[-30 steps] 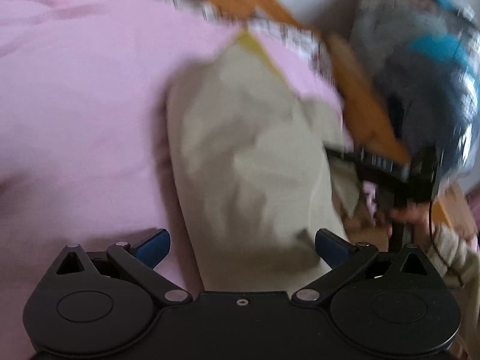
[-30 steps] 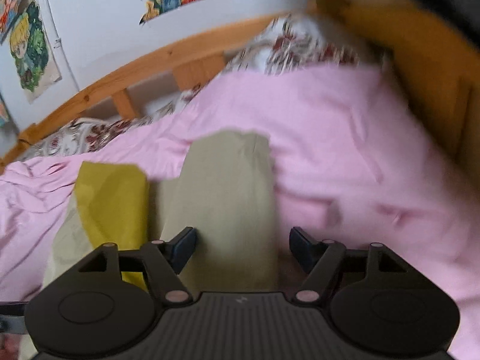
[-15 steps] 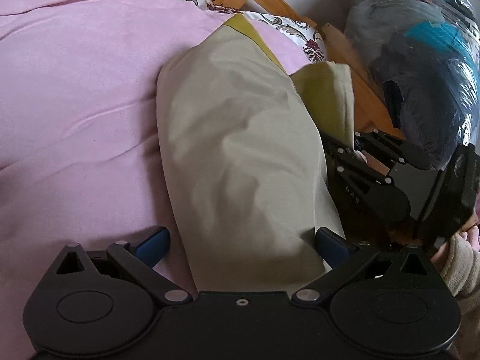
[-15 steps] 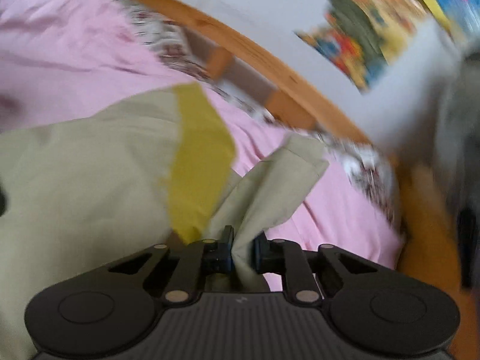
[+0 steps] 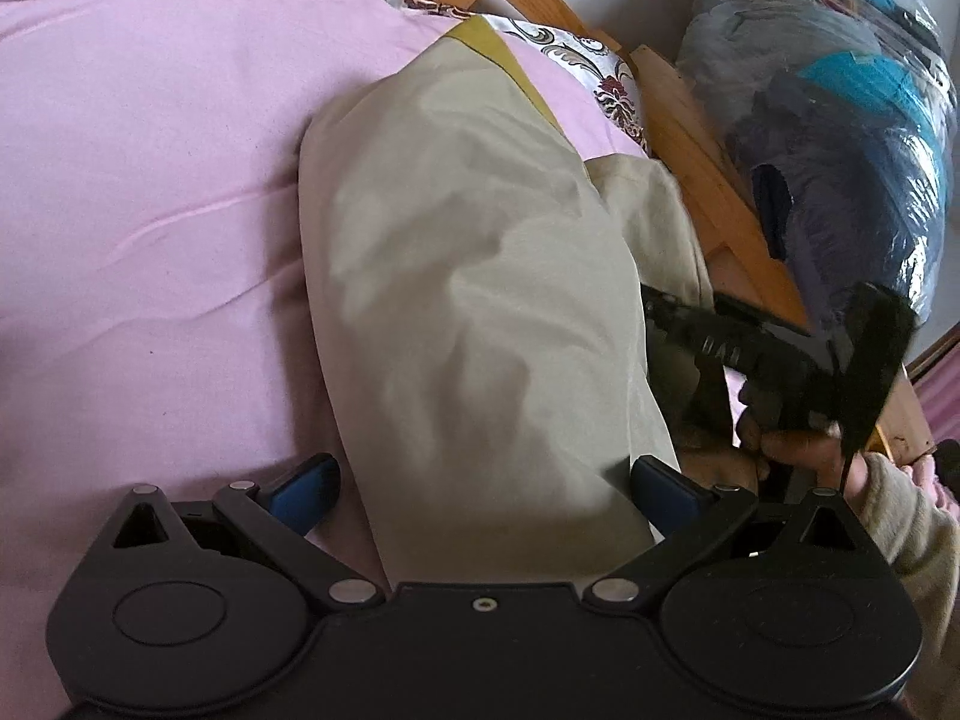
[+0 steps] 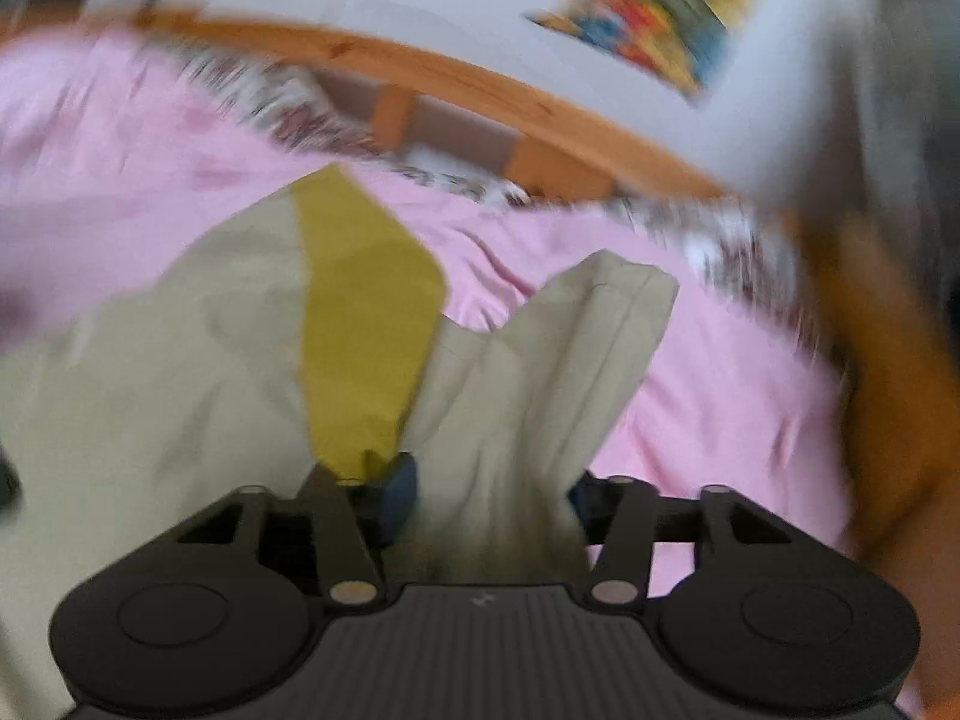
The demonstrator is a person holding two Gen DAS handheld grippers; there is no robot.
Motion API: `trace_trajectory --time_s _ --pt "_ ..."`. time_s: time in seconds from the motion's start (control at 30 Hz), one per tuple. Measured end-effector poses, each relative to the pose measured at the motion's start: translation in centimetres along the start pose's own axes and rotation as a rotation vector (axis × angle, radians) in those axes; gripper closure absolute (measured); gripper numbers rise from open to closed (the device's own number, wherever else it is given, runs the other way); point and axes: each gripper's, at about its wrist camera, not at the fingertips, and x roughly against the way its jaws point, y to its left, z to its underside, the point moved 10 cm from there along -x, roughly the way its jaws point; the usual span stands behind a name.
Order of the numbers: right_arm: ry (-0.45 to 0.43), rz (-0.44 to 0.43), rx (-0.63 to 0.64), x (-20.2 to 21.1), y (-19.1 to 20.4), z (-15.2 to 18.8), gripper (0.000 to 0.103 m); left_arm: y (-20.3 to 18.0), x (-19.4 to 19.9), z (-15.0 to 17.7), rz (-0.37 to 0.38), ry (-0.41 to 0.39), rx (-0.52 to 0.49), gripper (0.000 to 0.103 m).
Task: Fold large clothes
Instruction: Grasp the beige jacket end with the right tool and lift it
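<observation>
A beige garment [image 5: 474, 300] with a mustard-yellow panel [image 5: 510, 66] lies on the pink sheet [image 5: 150, 192]. My left gripper [image 5: 480, 480] is open, its blue-padded fingers on either side of the garment's near end. My right gripper [image 6: 486, 492] is open, with a bunched beige sleeve [image 6: 540, 384] lying loose between its fingers; the yellow panel [image 6: 360, 324] is to its left. In the left wrist view the right gripper [image 5: 738, 354] is at the garment's right edge by the bed frame.
A wooden bed frame [image 5: 690, 132] runs along the right edge of the bed and the far side [image 6: 456, 84]. A clear bag of dark and teal clothes [image 5: 840, 138] stands beyond it. Posters [image 6: 648, 6] hang on the wall. A floral sheet edge [image 5: 600, 66] shows.
My right gripper closed on the beige sleeve half a second ago and has now opened around it. My left gripper stays open over the garment's near end.
</observation>
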Motion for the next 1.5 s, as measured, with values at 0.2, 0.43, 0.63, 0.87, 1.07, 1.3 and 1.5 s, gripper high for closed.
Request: trace_trajectory --time_s 0.2,0.43,0.63,0.87,1.07,1.3,1.5 --pt "0.083 -0.145 -0.335 -1.7 -4.1 1.6 0.050 -0.1 -0.7 -0.2 0.006 0.048 -0.001 0.001" --pt "0.085 -0.099 -0.225 -0.7 -2.1 1.1 0.087 -1.1 -1.3 -0.8 -0.056 0.074 -0.026 0.011" --pt "0.047 -0.090 -0.162 2.3 1.1 -1.7 0.097 -2.1 0.3 -1.3 -0.089 0.043 -0.043 0.040" --pt "-0.065 -0.121 -0.111 7.5 4.8 -7.7 0.097 -3.2 4.9 -4.4 -0.066 0.015 -0.068 0.049" --pt "-0.140 -0.207 -0.208 8.4 6.9 -13.1 0.097 -1.3 10.2 -8.1 -0.093 -0.008 -0.098 0.050" --pt "-0.193 -0.309 -0.236 3.7 12.3 -17.7 0.097 4.6 15.8 -12.0 -0.234 -0.050 -0.106 0.049" --pt "-0.127 -0.344 -0.258 -3.9 16.2 -17.2 0.096 10.7 15.9 -11.6 -0.344 -0.029 -0.055 0.048"
